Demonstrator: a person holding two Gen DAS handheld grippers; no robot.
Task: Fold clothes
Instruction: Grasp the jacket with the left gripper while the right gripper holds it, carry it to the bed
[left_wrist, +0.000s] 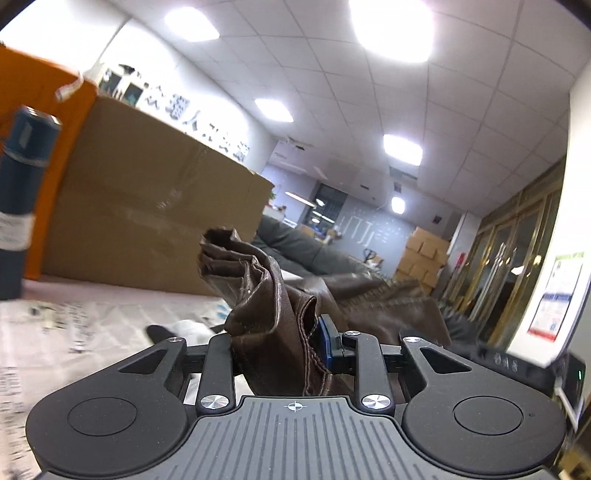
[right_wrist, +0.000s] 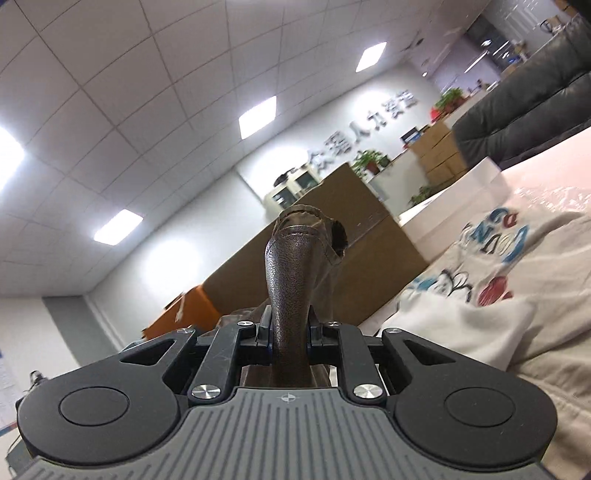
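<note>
While both cameras tilt toward the ceiling, the left claw is clamped on a bunched edge of the brown leather garment and the right claw pinches another fold, likely lifting it clear to spread. Below: counter, printed sweatshirt, cardboard box; office room.

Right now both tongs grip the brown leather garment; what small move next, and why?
Probably lower both together toward the table. The left tongs and right tongs each pinch a bunched part of the brown leather garment, lifted with its edges sticking up.
</note>
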